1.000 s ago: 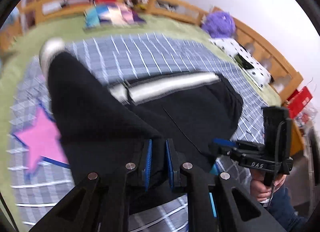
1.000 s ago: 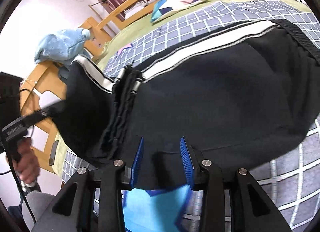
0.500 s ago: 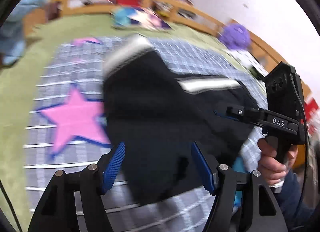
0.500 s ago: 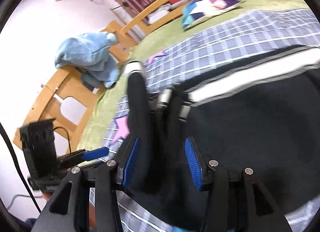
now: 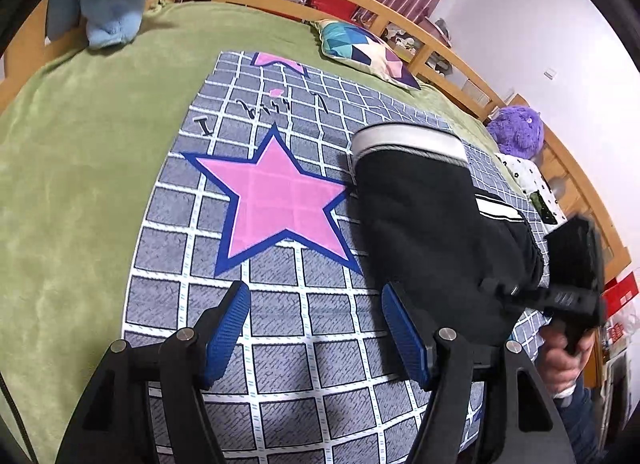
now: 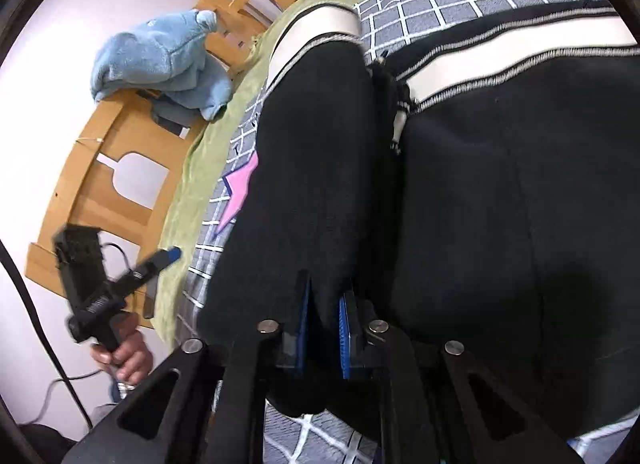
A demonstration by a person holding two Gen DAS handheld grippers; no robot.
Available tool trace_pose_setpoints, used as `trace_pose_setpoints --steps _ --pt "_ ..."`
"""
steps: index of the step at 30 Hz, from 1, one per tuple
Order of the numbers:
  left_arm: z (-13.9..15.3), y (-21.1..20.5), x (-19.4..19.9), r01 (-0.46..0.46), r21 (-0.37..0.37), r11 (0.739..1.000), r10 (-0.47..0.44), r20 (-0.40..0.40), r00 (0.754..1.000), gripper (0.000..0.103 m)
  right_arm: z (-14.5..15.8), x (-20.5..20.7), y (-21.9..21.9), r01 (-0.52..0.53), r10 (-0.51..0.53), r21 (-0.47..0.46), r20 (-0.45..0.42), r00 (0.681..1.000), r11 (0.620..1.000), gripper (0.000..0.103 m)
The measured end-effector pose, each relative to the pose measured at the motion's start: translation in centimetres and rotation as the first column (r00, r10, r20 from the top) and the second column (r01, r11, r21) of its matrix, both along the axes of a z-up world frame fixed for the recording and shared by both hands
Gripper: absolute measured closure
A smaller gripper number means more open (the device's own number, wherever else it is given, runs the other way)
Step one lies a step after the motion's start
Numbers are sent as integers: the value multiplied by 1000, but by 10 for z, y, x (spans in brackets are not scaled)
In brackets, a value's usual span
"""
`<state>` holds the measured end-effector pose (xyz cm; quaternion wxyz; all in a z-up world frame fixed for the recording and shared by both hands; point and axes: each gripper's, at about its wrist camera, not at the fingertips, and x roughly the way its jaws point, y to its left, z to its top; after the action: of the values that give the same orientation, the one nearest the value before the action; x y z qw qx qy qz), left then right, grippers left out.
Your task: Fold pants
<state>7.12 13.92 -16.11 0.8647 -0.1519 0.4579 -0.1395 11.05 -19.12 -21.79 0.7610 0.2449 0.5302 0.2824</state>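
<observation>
Pants: black fleece pants [image 5: 436, 220] with a white-and-grey striped waistband, lying on the grid-printed grey bedspread [image 5: 280, 344] beside its pink star, one part already doubled over the rest.
Right gripper: right gripper [image 6: 323, 320] has its blue pads closing on a ridge of black cloth at the near edge; my read is it pinches here to carry that layer across for the next fold.
Left gripper: left gripper [image 5: 316, 328] stands open over bare bedspread, holding nothing, seemingly free to take another corner.
Hands: the right hand [image 5: 564, 368] grips its handle low at the bed's edge.
Surroundings: green blanket [image 5: 80, 144] beneath; blue plush toy [image 6: 160, 60] on the wooden bed frame.
Containers: none in sight, nothing to report.
</observation>
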Motion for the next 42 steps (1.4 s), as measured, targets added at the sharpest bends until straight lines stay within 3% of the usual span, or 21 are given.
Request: trace_pose_setpoints --steps 2,3,4,5,6,7,9,14,18,25,29,33,35,37,42 --pt "-2 0 1 1 -5 1000 -1 -2 1000 36 16 2 -5 45 -45 10 38 998 999 73" --pt "-4 -2 2 0 -11 1000 0 -6 1000 36 22 4 -4 63 -62 -12 72 995 998 64" --pt "-4 -3 1 4 -19 1000 -4 -11 1000 36 24 8 -1 63 -60 -34 80 995 997 63" --pt "-4 -5 2 9 -24 1000 -9 -16 1000 36 24 13 8 53 -45 -91 85 995 994 64" --pt "-4 -9 2 14 -23 1000 -14 -19 1000 36 22 20 14 48 -38 -122 81 996 991 91" --pt "-2 -13 3 16 -10 1000 -16 -21 1000 36 17 23 22 38 -26 -167 75 997 985 94" --pt "3 -20 4 20 23 1000 -20 -12 1000 36 24 16 25 36 -12 -202 117 993 979 94" --pt "23 -44 17 26 109 994 -28 14 1000 36 89 -14 -13 59 -14 -146 294 956 988 95" --pt "40 -73 39 28 106 994 -27 -13 1000 36 113 -7 -53 76 -14 -193 306 952 978 95" --pt "55 -127 64 45 152 987 -42 -18 999 36 102 22 -155 128 -56 -266 263 963 955 95" --pt "50 -156 70 73 112 991 -69 -44 997 36 101 25 -220 187 -104 -312 262 959 931 95" --pt "40 -192 69 130 81 988 -125 -56 991 36 70 19 -272 242 -163 -394 224 961 887 95" --pt "34 -214 66 157 83 984 -152 -60 987 36 53 13 -290 276 -200 -412 219 955 868 95" --pt "28 -236 63 189 80 979 -184 -72 980 36 38 7 -305 301 -234 -353 220 947 886 95" --pt "33 -267 45 248 90 964 -246 -39 969 36 48 -4 -301 329 -245 -384 253 936 863 90"
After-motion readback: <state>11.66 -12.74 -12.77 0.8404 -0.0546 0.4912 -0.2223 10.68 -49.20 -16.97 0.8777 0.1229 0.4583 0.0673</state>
